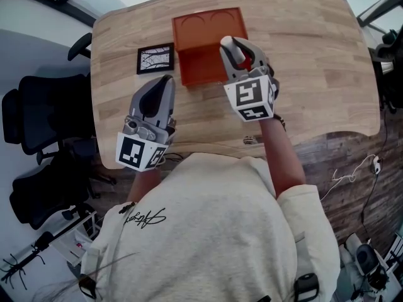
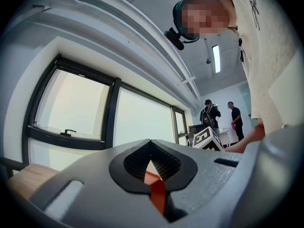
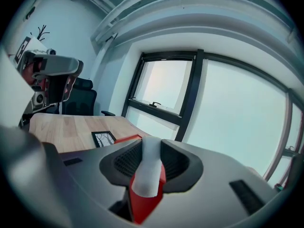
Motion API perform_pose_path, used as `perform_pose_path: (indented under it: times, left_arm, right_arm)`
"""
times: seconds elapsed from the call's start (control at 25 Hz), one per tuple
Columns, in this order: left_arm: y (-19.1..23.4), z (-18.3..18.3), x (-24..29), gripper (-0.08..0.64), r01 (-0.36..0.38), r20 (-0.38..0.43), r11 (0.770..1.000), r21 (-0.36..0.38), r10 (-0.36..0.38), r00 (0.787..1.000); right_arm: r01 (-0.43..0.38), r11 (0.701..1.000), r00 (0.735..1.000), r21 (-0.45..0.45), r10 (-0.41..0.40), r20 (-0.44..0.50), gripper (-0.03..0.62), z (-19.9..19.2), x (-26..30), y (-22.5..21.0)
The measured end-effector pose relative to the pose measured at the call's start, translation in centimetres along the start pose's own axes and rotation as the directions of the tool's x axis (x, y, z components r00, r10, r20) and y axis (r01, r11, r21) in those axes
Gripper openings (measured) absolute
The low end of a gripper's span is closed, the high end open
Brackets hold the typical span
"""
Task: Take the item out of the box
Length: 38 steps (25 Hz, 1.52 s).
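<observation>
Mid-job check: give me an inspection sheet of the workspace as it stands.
Surface: wooden table.
Job's things: orange box, lid open; white-and-red item held beside it.
Clutter: black-framed picture left of the box.
Grippers: right gripper shut on the item; left gripper jaws together, nothing held.
Cables: white cable on the floor.
Surroundings: black chairs, windows, two people far off.
</observation>
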State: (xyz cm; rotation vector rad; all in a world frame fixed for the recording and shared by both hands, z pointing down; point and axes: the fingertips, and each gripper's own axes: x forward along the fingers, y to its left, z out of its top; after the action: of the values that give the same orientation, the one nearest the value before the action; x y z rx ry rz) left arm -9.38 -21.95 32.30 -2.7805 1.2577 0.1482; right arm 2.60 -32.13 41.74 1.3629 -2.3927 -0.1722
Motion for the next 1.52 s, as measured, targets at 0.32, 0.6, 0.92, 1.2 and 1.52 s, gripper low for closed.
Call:
perform_pose_path:
  times: [0.32,0.6,0.92,1.2,1.52]
  left_arm:
    - [-0.1,0.0,0.1,0.003,0.003,-0.002,1.0,0.0,-0.003,1.0]
    - [-0.1,0.1,0.1,0.003,0.005,-0.002,1.0,0.003,-0.005,1.0]
    - [-0.2,0.2,0.1,0.003,0.006,-0.001,1.0,0.006,-0.006,1.0]
    - [0.0,0.2,0.2,0.003,0.005,0.0,1.0,0.005,-0.005,1.0]
    - [0.1,0.2,0.3,0.003,0.004,-0.003,1.0,0.007,-0.004,1.0]
  right_arm:
    - [0.014,0.999,0.998,0.032,-0.016,0.062,0.123,1.9,-1.4,-0.5]
    - [0.019,0.998,0.991,0.059,-0.027,0.131,0.124,3.3,-2.7,-0.8]
    - [0.017,0.996,0.982,0.089,-0.034,0.186,0.123,4.6,-3.9,-1.2]
    - [0.006,0.993,0.975,0.114,-0.032,0.221,0.123,5.7,-5.1,-1.1]
    - [-0.009,0.991,0.966,0.133,-0.026,0.258,0.123,6.2,-5.8,-1.0]
